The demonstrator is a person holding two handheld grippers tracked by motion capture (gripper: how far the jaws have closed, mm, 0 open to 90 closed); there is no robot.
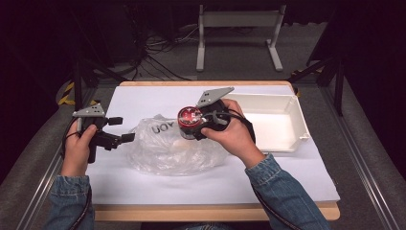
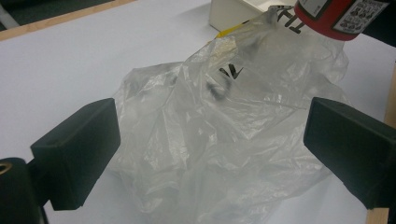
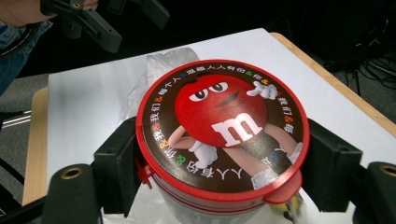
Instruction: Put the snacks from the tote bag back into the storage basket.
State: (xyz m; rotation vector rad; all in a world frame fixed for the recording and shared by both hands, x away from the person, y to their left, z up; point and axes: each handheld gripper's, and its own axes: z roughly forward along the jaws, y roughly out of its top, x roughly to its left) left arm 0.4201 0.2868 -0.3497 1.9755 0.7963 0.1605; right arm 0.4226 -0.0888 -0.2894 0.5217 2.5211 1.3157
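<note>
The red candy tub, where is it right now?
In the high view the red candy tub sits mid-table, clamped in the right gripper just above the clear plastic bag, with the white tray to its right.

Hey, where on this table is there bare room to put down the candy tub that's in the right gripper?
The white tray right of the right gripper looks bare inside. The white table sheet is free along the near edge, between the plastic bag and the person's sleeves, and at the far left corner. The middle is crowded: the candy tub hangs over the bag, with the left gripper beside it.
</note>
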